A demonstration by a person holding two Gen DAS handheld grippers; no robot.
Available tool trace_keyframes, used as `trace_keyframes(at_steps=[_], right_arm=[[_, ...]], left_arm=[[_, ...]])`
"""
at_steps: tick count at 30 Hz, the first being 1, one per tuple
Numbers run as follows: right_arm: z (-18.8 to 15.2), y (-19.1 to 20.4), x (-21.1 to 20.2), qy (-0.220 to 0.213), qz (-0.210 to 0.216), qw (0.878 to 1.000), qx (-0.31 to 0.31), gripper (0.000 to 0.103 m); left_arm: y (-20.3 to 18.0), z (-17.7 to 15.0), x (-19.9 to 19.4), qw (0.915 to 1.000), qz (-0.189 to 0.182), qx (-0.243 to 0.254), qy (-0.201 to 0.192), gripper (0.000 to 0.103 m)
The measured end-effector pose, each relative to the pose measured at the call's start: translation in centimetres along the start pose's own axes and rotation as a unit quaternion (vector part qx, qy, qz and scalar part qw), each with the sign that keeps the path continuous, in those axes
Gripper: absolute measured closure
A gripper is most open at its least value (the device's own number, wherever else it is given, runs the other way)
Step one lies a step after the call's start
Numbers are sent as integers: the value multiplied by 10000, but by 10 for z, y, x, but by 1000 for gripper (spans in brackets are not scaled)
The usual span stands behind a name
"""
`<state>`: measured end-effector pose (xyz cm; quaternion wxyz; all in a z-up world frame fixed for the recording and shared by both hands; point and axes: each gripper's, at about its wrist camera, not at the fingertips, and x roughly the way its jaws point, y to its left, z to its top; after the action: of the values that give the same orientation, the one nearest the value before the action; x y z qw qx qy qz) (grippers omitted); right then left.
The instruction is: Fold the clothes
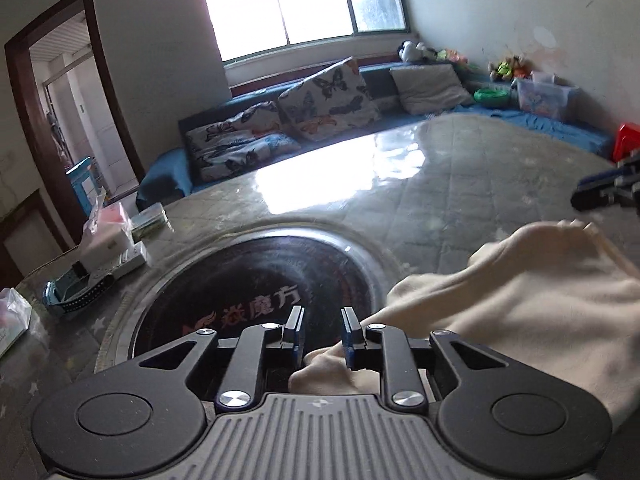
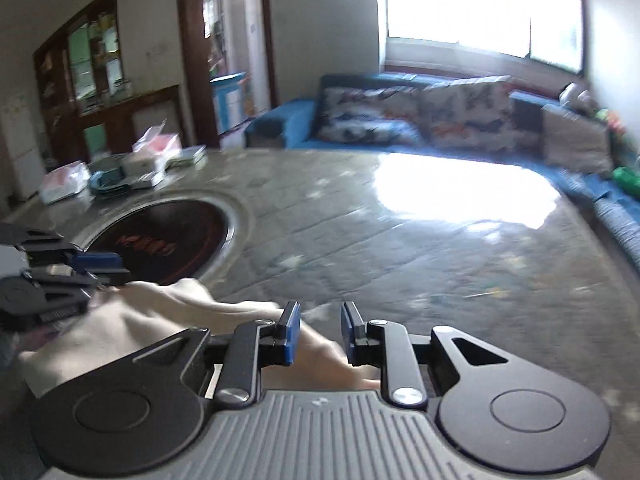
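Note:
A cream-coloured garment (image 1: 520, 300) lies bunched on the glass-topped table (image 1: 400, 200), beside a round black inset plate (image 1: 256, 280). My left gripper (image 1: 322, 312) stands open, its blue pads apart, with a corner of the garment lying low between the fingers and not pinched. In the right wrist view the same garment (image 2: 160, 312) runs from under my right gripper (image 2: 320, 306) to the left gripper (image 2: 108, 268) at the left edge. The right gripper is open too, with cloth under its gap. It also shows at the right edge of the left wrist view, right gripper (image 1: 600, 190).
Boxes and plastic packets (image 1: 112, 240) crowd the table's left end. A blue sofa with butterfly cushions (image 1: 328, 96) runs under the window behind the table. A red stool (image 1: 626, 140) stands at the far right. A doorway (image 1: 68, 100) opens at left.

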<state>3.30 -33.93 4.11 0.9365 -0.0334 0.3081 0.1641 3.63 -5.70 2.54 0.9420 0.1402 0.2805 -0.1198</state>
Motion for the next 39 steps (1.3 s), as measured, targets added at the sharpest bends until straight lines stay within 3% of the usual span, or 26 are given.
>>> trace_keyframes(at_steps=[6,7,11,13,18,24,29,32,39], right_arm=[[-27,-14,-23,233,100,9989,385,82],[-33,-17,-23,315,102,9983,473,82],[-47,-26,-17,502,245,9944,893,82],[-51,-27,-16,460,254,9939,974,82],[-54,-30,-15,360,385,9912,1216,82],[-56,-32,-17,309,656,9870,1437,82],[-61,-34,-16,385,643,9852,1540,81],[-58,-29,-18,367,699,9860,1466,96],[-51,-18,-52,95,303,9916,1255,98]], left_arm=[[-30,-1,-29,9982,-500,241,-218,71],[-36,-3,-33,9976,-589,289,-235,64],[-50,-9,-37,9965,-796,191,-174,50],[-54,-12,-37,9964,-832,88,-143,37],[-47,-20,-35,9954,-904,-307,-10,22],[-42,-25,-42,9943,-931,-509,-90,19],[-43,-29,-39,9940,-937,-572,-21,19],[-42,-30,-39,9939,-924,-597,21,18],[-33,-32,-43,9937,-978,-536,-72,16]])
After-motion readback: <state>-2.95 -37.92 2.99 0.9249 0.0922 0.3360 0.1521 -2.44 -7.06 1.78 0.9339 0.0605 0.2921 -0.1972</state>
